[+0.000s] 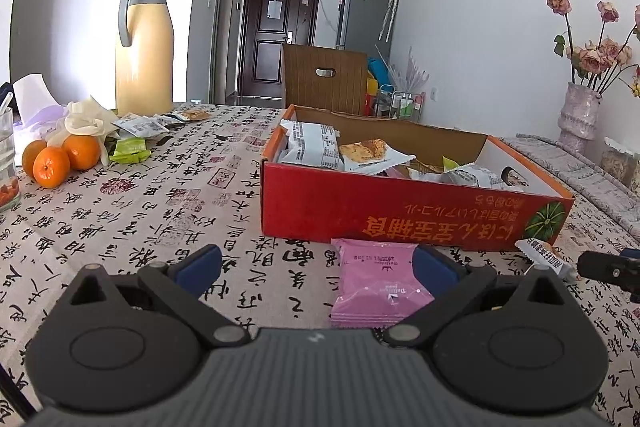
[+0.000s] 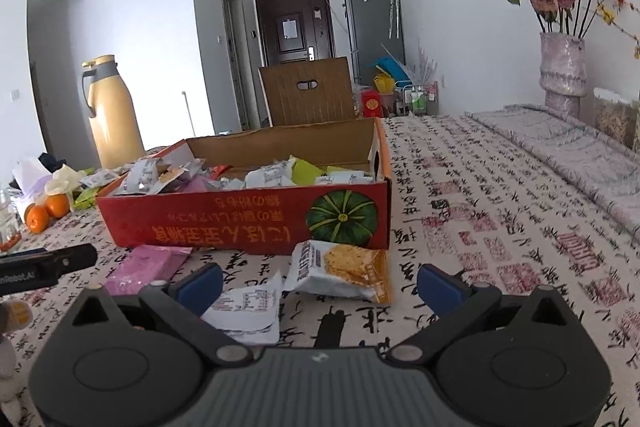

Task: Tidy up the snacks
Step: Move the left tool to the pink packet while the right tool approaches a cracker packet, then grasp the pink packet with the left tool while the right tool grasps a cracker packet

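The left black two-finger gripper with blue pads [image 1: 316, 265] hovers low, jaws spread wide; the right black blue-padded gripper [image 2: 320, 283] hovers likewise, jaws wide apart, gripping nothing.

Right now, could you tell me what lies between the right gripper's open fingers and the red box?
In the right wrist view, a cracker packet and a white wrapper lie on the tablecloth between the right gripper and the red box.
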Demonstrator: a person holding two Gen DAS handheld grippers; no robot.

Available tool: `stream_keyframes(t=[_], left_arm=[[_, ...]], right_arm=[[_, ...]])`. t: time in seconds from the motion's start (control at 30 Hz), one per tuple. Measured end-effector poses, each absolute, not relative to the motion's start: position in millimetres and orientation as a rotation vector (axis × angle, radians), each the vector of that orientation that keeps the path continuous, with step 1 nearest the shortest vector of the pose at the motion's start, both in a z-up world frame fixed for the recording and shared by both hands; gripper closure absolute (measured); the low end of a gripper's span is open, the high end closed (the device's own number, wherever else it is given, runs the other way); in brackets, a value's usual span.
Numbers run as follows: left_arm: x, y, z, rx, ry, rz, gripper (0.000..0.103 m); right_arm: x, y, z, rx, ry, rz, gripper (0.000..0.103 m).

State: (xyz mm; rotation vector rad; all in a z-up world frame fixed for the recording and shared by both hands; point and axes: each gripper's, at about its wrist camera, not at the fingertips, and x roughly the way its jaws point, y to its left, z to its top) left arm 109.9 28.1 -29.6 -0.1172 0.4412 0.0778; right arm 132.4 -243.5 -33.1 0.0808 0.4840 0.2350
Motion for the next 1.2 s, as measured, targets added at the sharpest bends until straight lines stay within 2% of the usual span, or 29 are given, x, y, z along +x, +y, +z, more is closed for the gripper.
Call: stream_keyframes(t=[0.27, 0.7, 1.0, 1.1, 1.2], left_arm=[[112, 31, -30, -0.136, 0.451, 0.084, 0.000], [114, 32, -31, -0.141, 0.464, 0.093, 0.000], [115, 32, -32, -0.146, 0.470, 0.093, 0.000], [116, 33, -32, -0.148, 0.475, 0.096, 0.000], [116, 33, -32, -0.147, 0.476, 0.099, 0.000]], right_arm=[[149, -252, -32, 0.065, 0.489, 0.168, 0.000], [210, -236, -37, 0.050, 0.669, 0.149, 0.001], [223, -235, -56, 0.045, 0.742, 0.113, 0.028], [219, -232, -57, 0.015, 0.729, 0.124, 0.034], [216, -226, -58, -0.026, 0.718, 0.132, 0.034]])
